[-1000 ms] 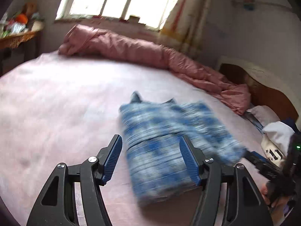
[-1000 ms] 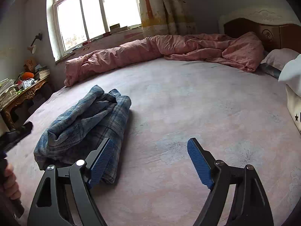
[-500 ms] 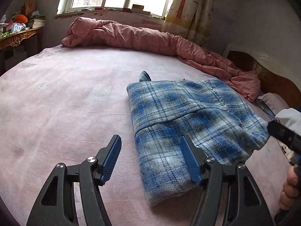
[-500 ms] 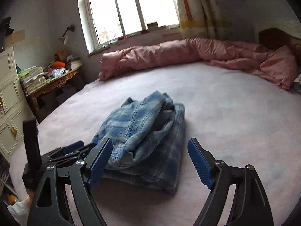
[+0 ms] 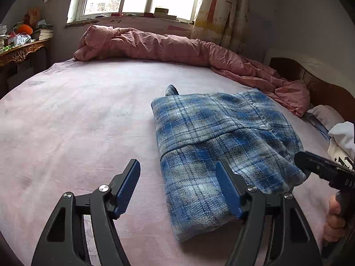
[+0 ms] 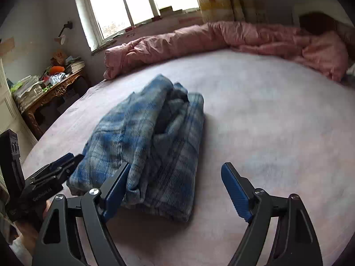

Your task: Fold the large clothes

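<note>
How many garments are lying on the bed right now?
1 for certain: the blue plaid shirt, folded mid-bed. A white printed fabric at the right edge may be another, mostly hidden.

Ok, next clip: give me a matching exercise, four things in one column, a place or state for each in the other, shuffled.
Things:
1. plaid shirt
2. pink quilt
3. left gripper
4. books

Places or states:
A. on the windowsill
B. bunched along the bed's far edge
C. folded on the bed
D. holds nothing, jaws opening

Pairs: 1-C, 2-B, 3-D, 4-A
</note>
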{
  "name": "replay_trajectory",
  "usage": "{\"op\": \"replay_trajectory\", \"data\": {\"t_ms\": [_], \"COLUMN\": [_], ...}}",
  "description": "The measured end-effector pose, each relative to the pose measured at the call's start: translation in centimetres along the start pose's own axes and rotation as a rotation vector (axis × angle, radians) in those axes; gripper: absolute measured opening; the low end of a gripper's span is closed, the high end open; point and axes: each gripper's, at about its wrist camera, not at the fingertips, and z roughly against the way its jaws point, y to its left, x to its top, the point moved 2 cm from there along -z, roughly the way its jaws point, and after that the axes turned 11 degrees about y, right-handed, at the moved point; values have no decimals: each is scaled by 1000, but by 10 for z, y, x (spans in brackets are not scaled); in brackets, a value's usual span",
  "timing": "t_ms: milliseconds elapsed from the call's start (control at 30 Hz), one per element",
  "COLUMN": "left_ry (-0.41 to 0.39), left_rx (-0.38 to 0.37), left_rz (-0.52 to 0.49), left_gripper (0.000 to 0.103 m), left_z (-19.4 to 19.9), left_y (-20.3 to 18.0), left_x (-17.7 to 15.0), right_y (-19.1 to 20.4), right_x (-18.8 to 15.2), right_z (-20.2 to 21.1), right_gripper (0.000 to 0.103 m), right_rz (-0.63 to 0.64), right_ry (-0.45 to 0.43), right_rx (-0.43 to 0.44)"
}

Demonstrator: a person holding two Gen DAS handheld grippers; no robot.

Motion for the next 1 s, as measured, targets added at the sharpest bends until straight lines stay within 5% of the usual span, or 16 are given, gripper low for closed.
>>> {"op": "replay_trajectory", "data": {"t_ms": [200,367,500,667,800,900,1000], "left_ry": [2,3,4,2,3,6,2], "left_rx": [-11,-11,-15,-7,-10,-17,-9], "left_rz": [7,8,6,5,8,13,9], "left_gripper": [69,69,69,69,69,69,69], "left_z": [-1,-1,-1,-1,-1,-1,-1], "left_y": [1,1,2,-1,0,1,1], "left_x": [1,0,1,1,1,1,1], "right_y": [18,13,-19,-33,-34,-15,3], "right_x": [56,97,95,86,83,80,68], "right_z": [3,-24,-66,-60,-31,-4,8], "right_gripper": [83,79,71,70,70,70,70], "right_rz": [21,2,-107,-117,-149,-73,-22], "right_ry": [-16,24,178,121,68,-3,19], "right_rx": [-30,-141,-112,-200,-46,-35,57]}}
